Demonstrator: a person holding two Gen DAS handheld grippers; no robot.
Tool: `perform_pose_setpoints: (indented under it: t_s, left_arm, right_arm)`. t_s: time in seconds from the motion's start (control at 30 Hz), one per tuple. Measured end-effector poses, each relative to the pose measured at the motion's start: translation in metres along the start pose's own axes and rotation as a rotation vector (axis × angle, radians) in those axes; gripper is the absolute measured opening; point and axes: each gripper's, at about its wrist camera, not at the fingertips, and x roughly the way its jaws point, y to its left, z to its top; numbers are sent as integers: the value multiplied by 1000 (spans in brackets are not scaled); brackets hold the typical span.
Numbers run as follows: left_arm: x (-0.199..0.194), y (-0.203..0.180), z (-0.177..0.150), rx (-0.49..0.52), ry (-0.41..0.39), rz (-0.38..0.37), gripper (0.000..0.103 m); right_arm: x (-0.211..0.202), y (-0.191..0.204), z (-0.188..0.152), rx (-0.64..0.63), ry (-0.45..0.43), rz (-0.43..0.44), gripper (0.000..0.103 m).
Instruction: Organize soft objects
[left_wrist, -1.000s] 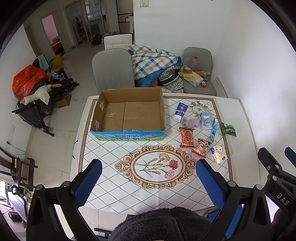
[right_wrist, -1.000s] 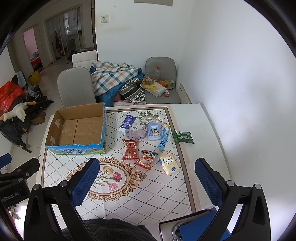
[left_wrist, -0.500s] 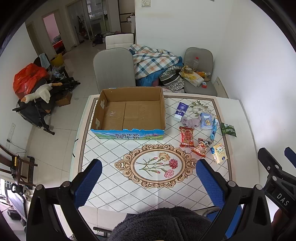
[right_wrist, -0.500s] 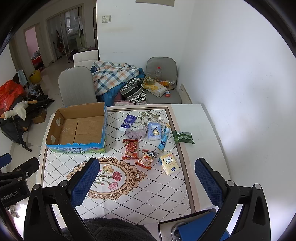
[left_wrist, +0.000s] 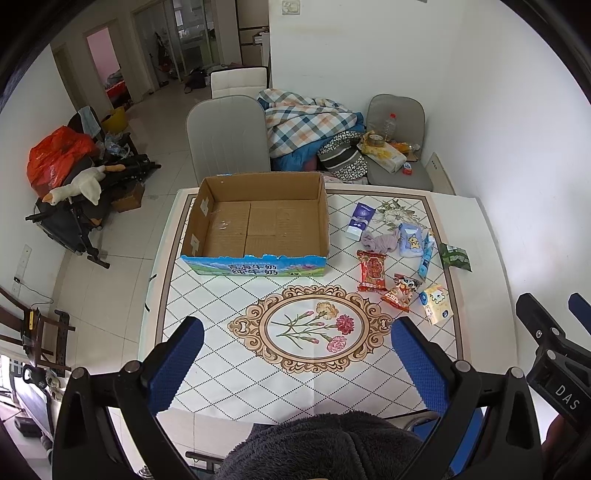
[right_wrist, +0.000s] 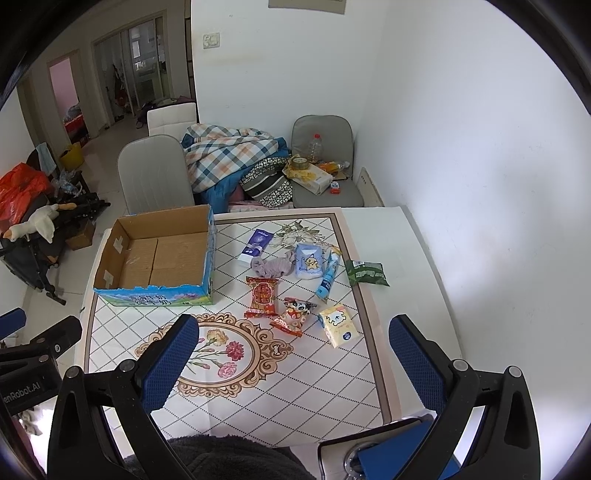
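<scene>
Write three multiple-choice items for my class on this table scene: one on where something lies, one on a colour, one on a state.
1. Where does the open brown cardboard box stand relative to the cluster of small packets?
A. To their left
B. To their right
C. On top of them

2. What colour is the crinkled snack packet lying farthest right on the table?
A. Yellow
B. Green
C. Pink

3. What state are the left gripper and right gripper in?
A. Both shut on packets
B. One holds the box
C. Both open, holding nothing

Answers:
1. A, since both views show the box left of the packets.
2. B, since the packet beyond the tablecloth's border is dark green.
3. C, since each pair of blue fingers stands wide apart above the patterned tablecloth with nothing between.
</scene>
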Motion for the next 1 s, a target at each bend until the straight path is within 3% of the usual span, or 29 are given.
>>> perform_pose_setpoints:
  t_s: [1.0]
  left_arm:
    - [-10,9,-3,-21,-24,17,103]
  right_arm:
    - [-9,1,-2,2,-25,8,103]
